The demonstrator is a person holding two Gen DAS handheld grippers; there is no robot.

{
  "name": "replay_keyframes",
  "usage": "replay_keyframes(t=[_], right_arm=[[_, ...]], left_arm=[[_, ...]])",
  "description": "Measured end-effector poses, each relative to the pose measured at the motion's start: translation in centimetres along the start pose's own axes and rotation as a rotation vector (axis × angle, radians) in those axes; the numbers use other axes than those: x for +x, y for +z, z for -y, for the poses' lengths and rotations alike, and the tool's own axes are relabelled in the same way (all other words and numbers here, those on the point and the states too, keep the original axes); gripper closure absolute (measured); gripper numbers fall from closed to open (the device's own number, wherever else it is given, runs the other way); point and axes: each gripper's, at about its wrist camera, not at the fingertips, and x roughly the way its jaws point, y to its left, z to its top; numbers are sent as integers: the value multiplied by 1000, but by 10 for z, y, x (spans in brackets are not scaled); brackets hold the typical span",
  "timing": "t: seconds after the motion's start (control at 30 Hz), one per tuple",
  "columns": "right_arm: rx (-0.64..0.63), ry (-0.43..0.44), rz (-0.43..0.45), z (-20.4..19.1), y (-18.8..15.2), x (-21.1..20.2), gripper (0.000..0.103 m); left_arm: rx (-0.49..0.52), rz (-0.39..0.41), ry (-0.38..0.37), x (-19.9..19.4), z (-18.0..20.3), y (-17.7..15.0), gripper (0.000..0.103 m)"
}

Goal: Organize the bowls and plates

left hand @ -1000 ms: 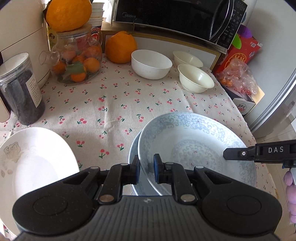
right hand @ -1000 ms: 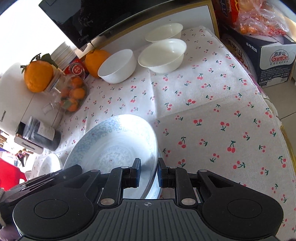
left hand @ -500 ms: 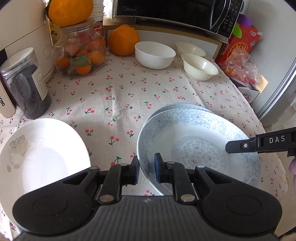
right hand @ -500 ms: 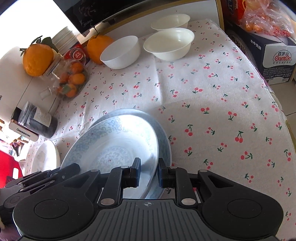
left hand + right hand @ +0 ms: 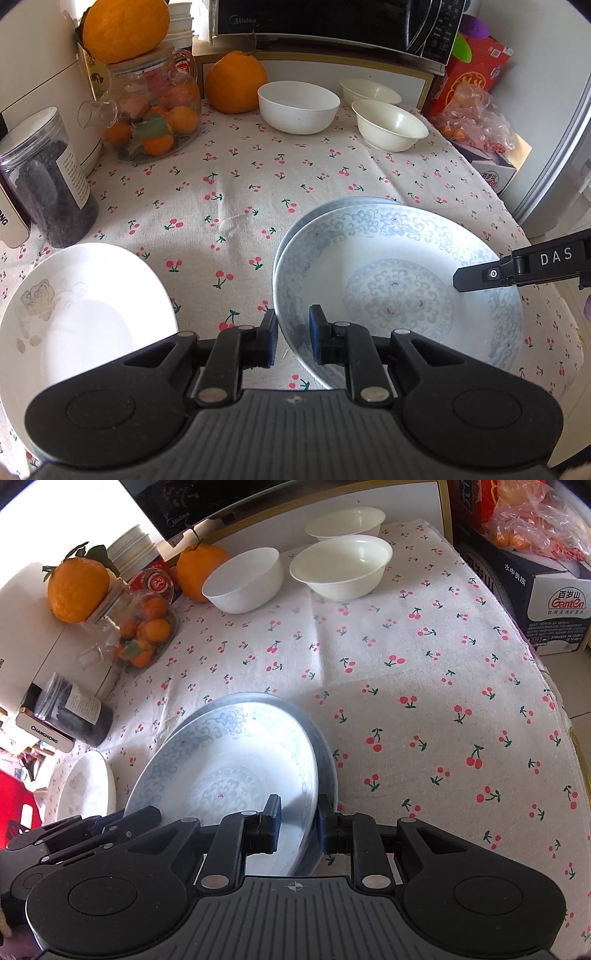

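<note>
A blue-patterned plate (image 5: pixel 399 288) lies tilted over a second plate of the same pattern (image 5: pixel 332 206), whose rim shows at the far side. My left gripper (image 5: pixel 293 338) is shut on the top plate's near left rim. My right gripper (image 5: pixel 299 825) is shut on that plate's (image 5: pixel 229 775) right rim, with the lower plate (image 5: pixel 327 760) just beside its outer pad. One of the right gripper's fingers (image 5: pixel 517 269) reaches in over the plate from the right. A white plate (image 5: pixel 85 317) lies to the left. At the back stand a white bowl (image 5: pixel 298 107) and two cream bowls (image 5: pixel 389 125), (image 5: pixel 369 90).
On the cherry-print tablecloth (image 5: pixel 229 192), a dark-filled jar (image 5: pixel 48 177) and a glass jug of oranges (image 5: pixel 155 114) stand at the left. A large orange (image 5: pixel 236 86) sits under the microwave (image 5: pixel 332 22). Boxes and a bag (image 5: pixel 476 110) crowd the right edge.
The held plate has shifted over the lower plate: the lower rim showed at the near left before and now shows at the far side. Both grippers stay on the rim.
</note>
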Motion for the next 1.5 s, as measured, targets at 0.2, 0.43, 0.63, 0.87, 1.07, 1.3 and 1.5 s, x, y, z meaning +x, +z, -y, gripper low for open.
replay_keyframes(t=[0.2, 0.43, 0.63, 0.87, 1.07, 1.3, 1.5], right_arm=[[25, 27, -9, 6, 2, -1, 82], [34, 46, -23, 9, 3, -5, 82], [15, 46, -31, 8, 3, -8, 82], [-49, 13, -40, 3, 4, -14, 82], [-80, -1, -39, 2, 2, -17, 82], [-109, -20, -33, -3, 2, -18, 82], [-126, -49, -5, -6, 5, -21, 56]], left_arm=[[20, 4, 10, 0, 2, -1, 88], [24, 0, 8, -1, 2, -1, 88], [27, -1, 10, -1, 3, -1, 88], [29, 0, 10, -1, 2, 0, 88], [36, -1, 18, -1, 3, 0, 90], [47, -6, 16, 0, 3, 0, 88], [39, -38, -8, 0, 2, 1, 61]])
